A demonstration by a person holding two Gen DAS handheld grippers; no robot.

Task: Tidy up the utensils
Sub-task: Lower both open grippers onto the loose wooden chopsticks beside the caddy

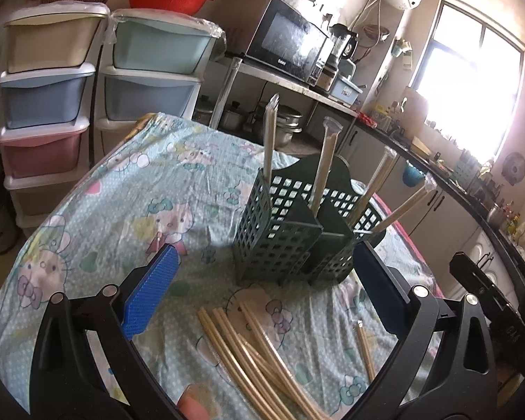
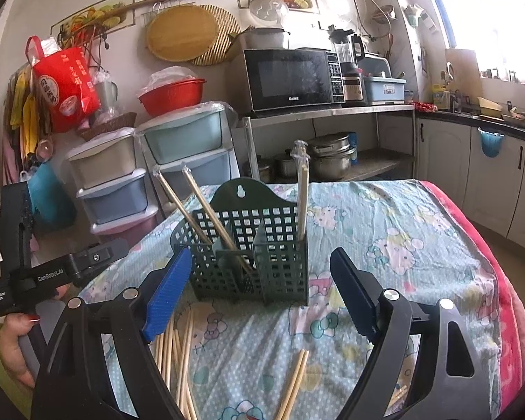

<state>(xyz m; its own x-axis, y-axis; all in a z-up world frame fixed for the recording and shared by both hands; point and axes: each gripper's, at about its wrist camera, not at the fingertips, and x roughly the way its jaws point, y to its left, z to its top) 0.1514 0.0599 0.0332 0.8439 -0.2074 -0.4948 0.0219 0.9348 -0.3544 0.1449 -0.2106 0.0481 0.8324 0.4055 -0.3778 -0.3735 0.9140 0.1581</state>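
Note:
A dark green slotted utensil holder stands on the table with several wrapped chopstick pairs upright in its compartments. Loose wrapped chopsticks lie in a pile on the cloth in front of it. A single pair lies apart to the right. My left gripper hovers open above the pile, nothing between its blue pads. My right gripper is open too, just before the holder and empty. In the right wrist view the left gripper's body shows at the left, held by a hand.
The table wears a light blue cartoon-cat cloth, with a red edge on the right. Plastic drawer towers stand behind it at the left. A metal shelf with a microwave and pots is beyond. Kitchen counter and cabinets run along the right.

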